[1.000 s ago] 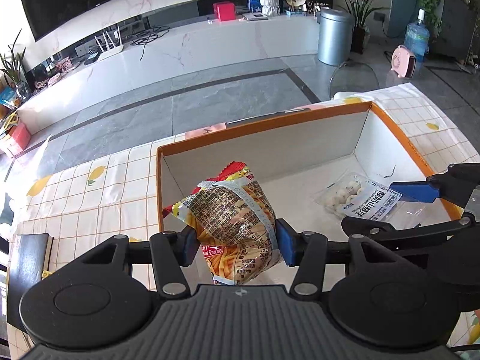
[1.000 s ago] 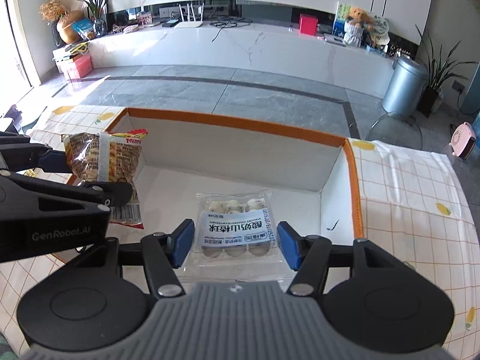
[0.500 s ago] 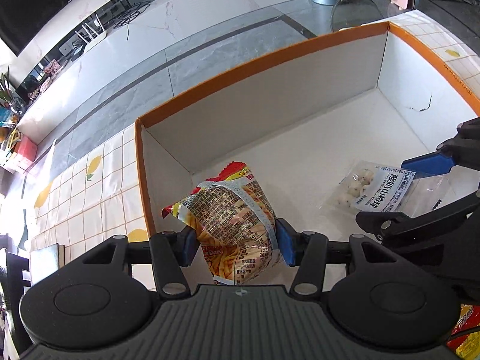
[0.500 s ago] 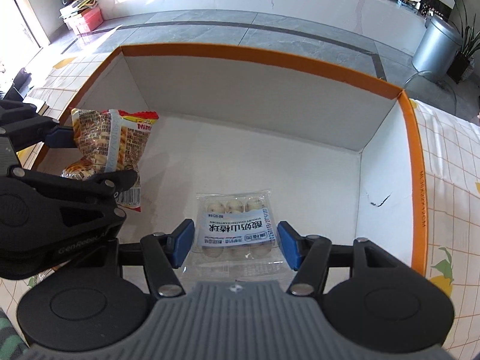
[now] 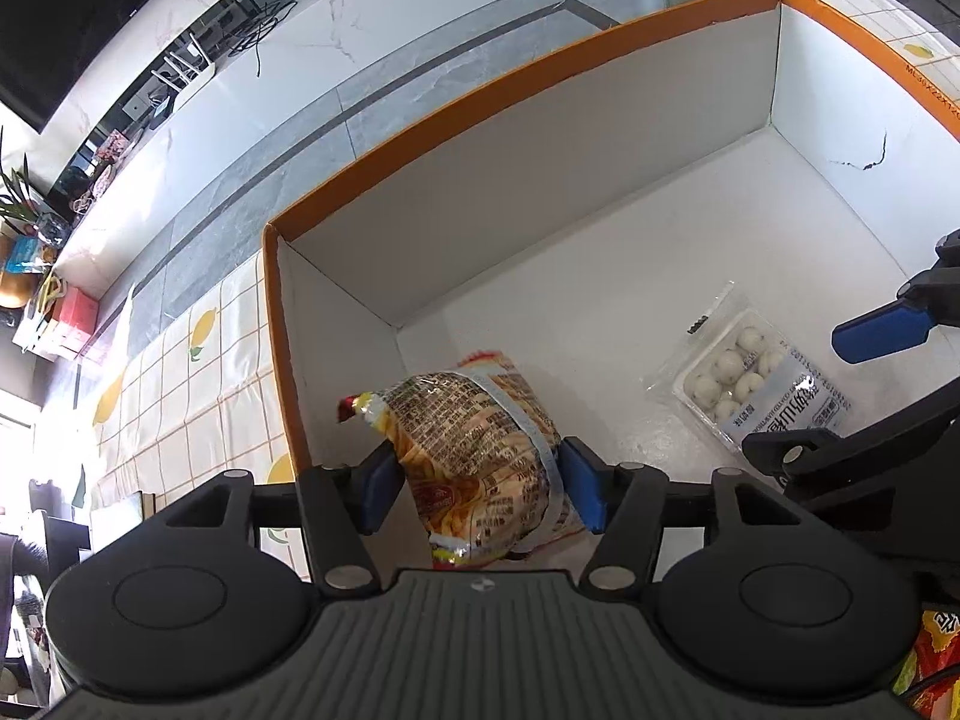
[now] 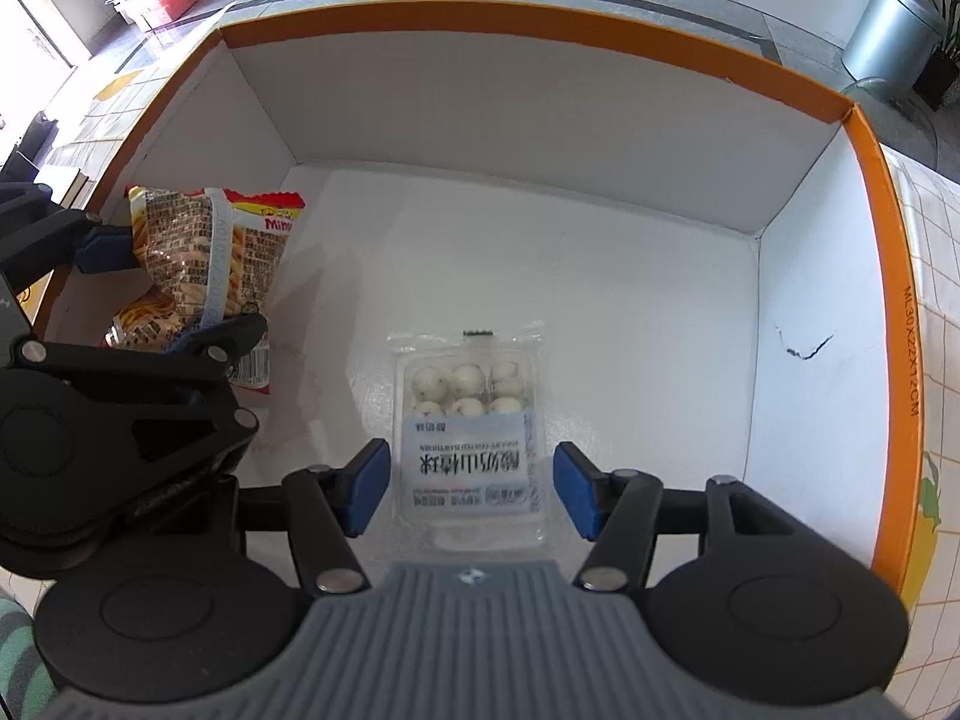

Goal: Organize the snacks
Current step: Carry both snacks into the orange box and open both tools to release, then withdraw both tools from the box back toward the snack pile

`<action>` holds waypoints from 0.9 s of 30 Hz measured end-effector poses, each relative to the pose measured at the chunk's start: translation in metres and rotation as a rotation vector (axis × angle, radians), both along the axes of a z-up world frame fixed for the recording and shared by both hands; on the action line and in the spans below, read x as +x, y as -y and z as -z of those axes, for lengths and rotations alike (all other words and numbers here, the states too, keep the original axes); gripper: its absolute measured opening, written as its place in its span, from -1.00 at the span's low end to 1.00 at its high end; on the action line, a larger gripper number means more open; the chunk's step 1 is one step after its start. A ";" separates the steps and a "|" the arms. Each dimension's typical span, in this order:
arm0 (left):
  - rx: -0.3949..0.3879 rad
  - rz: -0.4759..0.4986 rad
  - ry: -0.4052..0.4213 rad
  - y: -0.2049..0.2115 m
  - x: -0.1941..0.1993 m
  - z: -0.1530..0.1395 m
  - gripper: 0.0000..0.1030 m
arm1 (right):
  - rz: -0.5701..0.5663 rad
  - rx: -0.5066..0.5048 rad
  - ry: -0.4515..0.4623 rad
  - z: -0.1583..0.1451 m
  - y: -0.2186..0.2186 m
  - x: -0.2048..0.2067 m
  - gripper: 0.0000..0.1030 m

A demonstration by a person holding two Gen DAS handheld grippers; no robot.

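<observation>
A white cardboard box (image 5: 570, 150) (image 6: 540, 114) with an orange rim lies below both grippers. My left gripper (image 5: 480, 489) (image 6: 174, 291) holds a puffy chip bag (image 5: 480, 450) (image 6: 204, 252) in the box's left corner. Its jaws are opening, but both blue pads still touch the bag's sides, and the bag's lower corner rests on the box floor. My right gripper (image 6: 471, 495) (image 5: 834, 396) is shut on a clear pack of white balls (image 6: 468, 420) (image 5: 756, 384), held low over the middle of the box floor.
The box stands on a checked tablecloth with lemon prints (image 5: 198, 396) (image 6: 936, 240). Another red and yellow snack bag (image 5: 924, 654) shows outside the box at the lower right. The box's right wall has a small crack (image 6: 807, 345). A grey bin (image 6: 888, 30) stands on the floor beyond.
Both grippers have tipped downward and sunk into the box with their snacks. The chip bag now touches the box floor and the left jaws stand slightly wider.
</observation>
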State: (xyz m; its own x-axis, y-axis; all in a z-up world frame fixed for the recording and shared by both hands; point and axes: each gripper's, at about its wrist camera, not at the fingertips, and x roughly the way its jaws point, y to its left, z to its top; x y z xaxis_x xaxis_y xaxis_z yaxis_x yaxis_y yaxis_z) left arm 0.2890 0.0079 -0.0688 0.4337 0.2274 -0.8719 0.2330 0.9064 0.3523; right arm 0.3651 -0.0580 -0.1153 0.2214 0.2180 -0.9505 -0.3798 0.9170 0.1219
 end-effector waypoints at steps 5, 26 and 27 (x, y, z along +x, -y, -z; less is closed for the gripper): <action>0.023 0.001 0.021 0.002 -0.004 -0.003 0.42 | 0.013 -0.031 -0.011 0.000 0.001 0.000 0.28; -0.099 -0.066 0.217 -0.012 -0.034 -0.055 1.00 | 0.067 0.000 0.131 -0.062 0.032 -0.036 0.52; -0.110 -0.067 0.224 -0.013 -0.038 -0.058 1.00 | 0.076 0.011 0.146 -0.066 0.034 -0.040 0.55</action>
